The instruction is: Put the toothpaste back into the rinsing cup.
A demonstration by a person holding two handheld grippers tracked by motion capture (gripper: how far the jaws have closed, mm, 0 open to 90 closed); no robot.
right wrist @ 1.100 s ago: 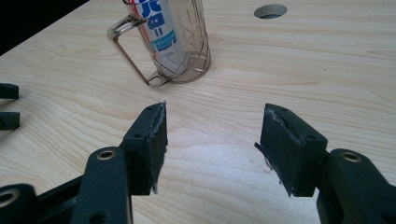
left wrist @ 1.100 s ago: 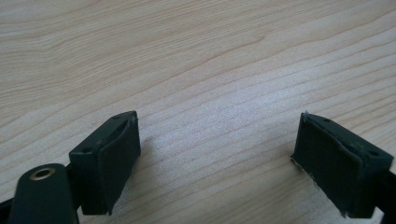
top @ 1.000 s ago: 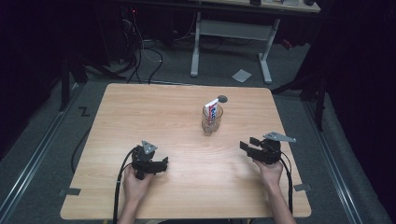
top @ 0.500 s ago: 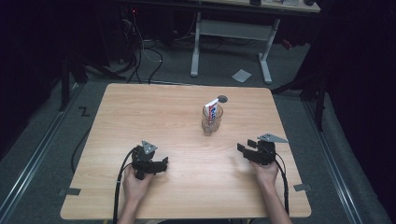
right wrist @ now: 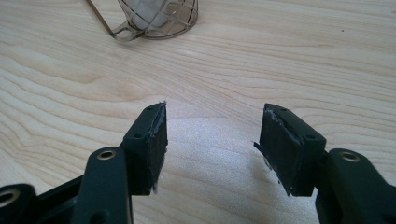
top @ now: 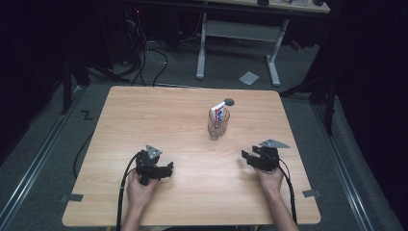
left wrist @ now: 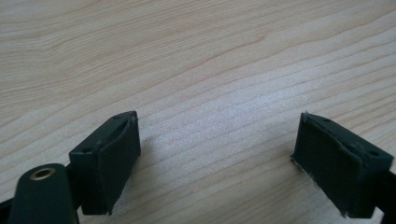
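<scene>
Glass [top: 218, 124] with a white, red and blue tube [top: 219, 111] standing slanted inside it sits a little right of the middle of the wooden surface [top: 159, 115], well apart from both hands. In the right gripper view its patterned base [right wrist: 159, 18] lies ahead and to the left of the jaws, not between them. The right tool [top: 253, 159] is the nearer one; its jaws stand wide apart with nothing between them, low over bare wood. The left tool [top: 163, 169] rests near the front edge, jaws likewise spread and empty [left wrist: 215, 154].

As a judgement, the right tool is lined up to approach the glass. The risks lie in that approach: the glass looks light and smooth, so a jaw arriving off-centre could push it along or tip it, and the tall tube leaning on the rim would help it topple. Closing too high might catch the tube instead of the wall.
</scene>
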